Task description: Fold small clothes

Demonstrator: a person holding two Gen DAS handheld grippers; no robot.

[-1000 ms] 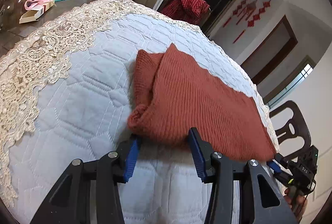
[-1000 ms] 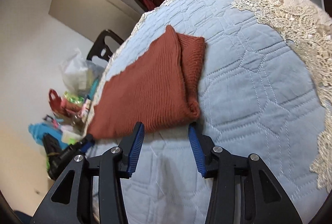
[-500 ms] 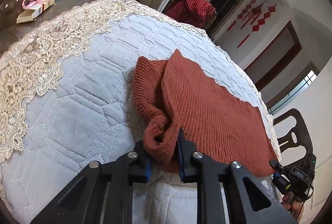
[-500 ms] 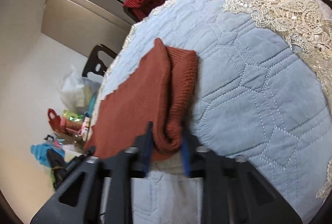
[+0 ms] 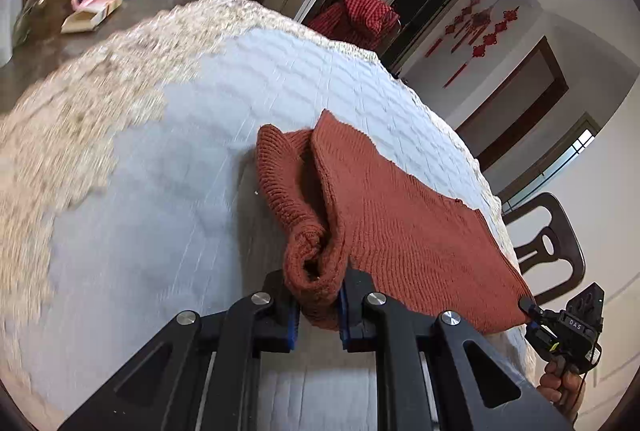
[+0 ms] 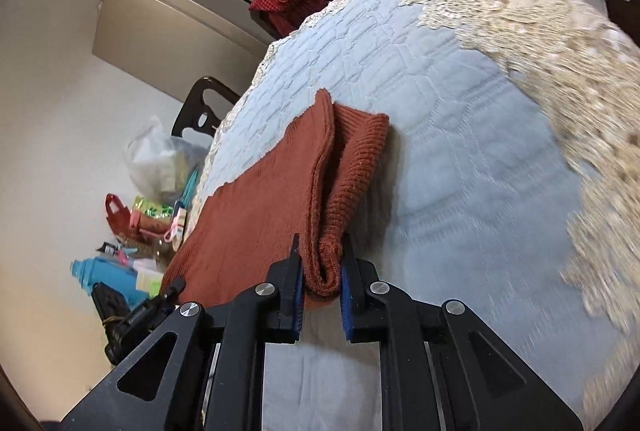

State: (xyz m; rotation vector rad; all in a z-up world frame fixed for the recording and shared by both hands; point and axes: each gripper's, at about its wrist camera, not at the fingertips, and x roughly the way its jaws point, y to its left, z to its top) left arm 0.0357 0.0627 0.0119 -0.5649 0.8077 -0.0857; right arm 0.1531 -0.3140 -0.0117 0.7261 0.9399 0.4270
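Note:
A rust-red knitted garment (image 5: 400, 215) lies on the quilted blue-white table cover (image 5: 168, 199). My left gripper (image 5: 318, 305) is shut on the near left corner of its folded hem and lifts it off the cover. My right gripper (image 6: 320, 291) is shut on the near right corner of the same garment (image 6: 256, 207). The near edge hangs raised between the two grippers while the far part rests on the cover (image 6: 460, 167). Each gripper also shows at the edge of the other's view.
A cream lace border (image 5: 68, 119) rims the cover and shows in the right wrist view too (image 6: 568, 63). Dark chairs (image 5: 548, 251) stand around the table, one with a red checked cloth (image 5: 356, 15). Boxes, bags and a blue bottle (image 6: 108, 271) clutter the far table side.
Both grippers went from open in front of the garment's near edge to shut on its two near corners, then raised that edge off the cover.

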